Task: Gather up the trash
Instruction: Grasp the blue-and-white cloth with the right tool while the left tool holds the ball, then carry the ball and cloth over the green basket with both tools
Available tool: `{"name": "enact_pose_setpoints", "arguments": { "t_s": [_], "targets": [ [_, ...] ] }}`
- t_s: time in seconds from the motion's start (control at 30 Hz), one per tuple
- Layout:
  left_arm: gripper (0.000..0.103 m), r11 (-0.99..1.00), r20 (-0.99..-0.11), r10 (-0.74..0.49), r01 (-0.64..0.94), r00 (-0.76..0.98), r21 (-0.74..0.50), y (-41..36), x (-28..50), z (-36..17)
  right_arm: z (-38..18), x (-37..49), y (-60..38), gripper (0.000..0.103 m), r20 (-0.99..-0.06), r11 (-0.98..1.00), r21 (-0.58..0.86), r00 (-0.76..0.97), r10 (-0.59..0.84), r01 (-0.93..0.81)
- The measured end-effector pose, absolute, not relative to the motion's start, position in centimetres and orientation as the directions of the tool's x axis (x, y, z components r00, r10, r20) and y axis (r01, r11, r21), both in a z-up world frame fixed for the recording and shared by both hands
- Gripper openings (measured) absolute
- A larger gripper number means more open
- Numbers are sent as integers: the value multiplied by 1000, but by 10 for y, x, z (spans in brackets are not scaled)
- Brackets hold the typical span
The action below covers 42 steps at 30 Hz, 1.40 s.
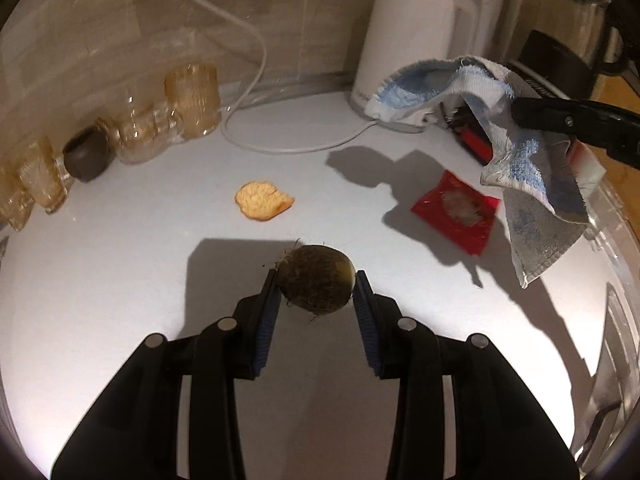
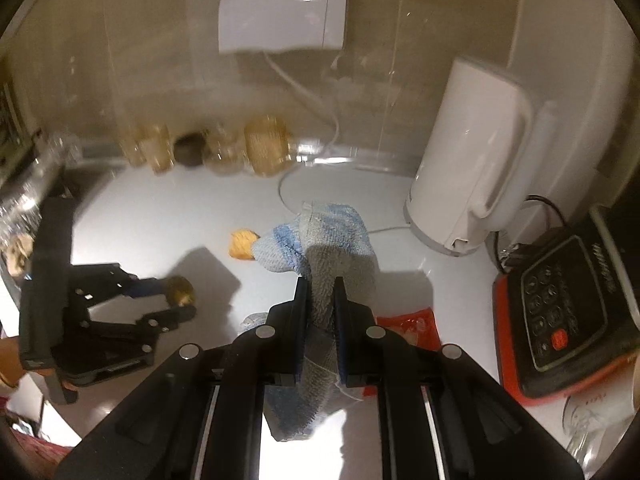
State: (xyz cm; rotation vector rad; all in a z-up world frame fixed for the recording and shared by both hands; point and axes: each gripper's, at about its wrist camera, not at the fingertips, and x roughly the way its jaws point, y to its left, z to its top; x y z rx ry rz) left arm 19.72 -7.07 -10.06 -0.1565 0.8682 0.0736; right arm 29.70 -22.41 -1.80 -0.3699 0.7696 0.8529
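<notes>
My left gripper point(image 1: 315, 280) is shut on a brown hairy kiwi-like fruit point(image 1: 316, 284) and holds it above the white counter point(image 1: 120, 280). It shows in the right wrist view point(image 2: 180, 292) at the left, with the fruit point(image 2: 180, 289) between its tips. My right gripper point(image 2: 321, 284) is shut on a blue and white cloth point(image 2: 320, 240), which hangs from it; the cloth point(image 1: 520, 152) also hangs at the right of the left wrist view. An orange peel point(image 1: 262, 200) and a red wrapper point(image 1: 456, 210) lie on the counter.
A white kettle point(image 1: 416, 44) with its cord point(image 1: 256, 80) stands at the back. Several amber glasses point(image 1: 192, 96) and a dark cup point(image 1: 86, 154) line the wall. A red and black appliance point(image 2: 560, 320) sits at the right.
</notes>
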Motion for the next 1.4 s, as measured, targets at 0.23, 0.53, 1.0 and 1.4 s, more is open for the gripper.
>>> {"name": "enact_pose_setpoints", "arguments": {
  "t_s": [0.23, 0.53, 1.0, 1.4],
  "targets": [
    [37, 997, -759, -30, -34, 651, -69, -93, 147, -67, 4, 230, -250, 13, -705, 666, 53, 444, 553, -744],
    [37, 990, -795, -141, 107, 589, -96, -127, 42, -58, -11, 92, -293, 13, -731, 777, 143, 463, 501, -613],
    [37, 915, -832, -290, 391, 472, -97, -165, -128, -92, -66, -114, -343, 13, -793, 914, 235, 479, 378, -331],
    [37, 860, -866, -326, 500, 379, -105, -180, -168, -136, -108, -199, -351, 13, -836, 950, 257, 452, 312, -179]
  ]
}}
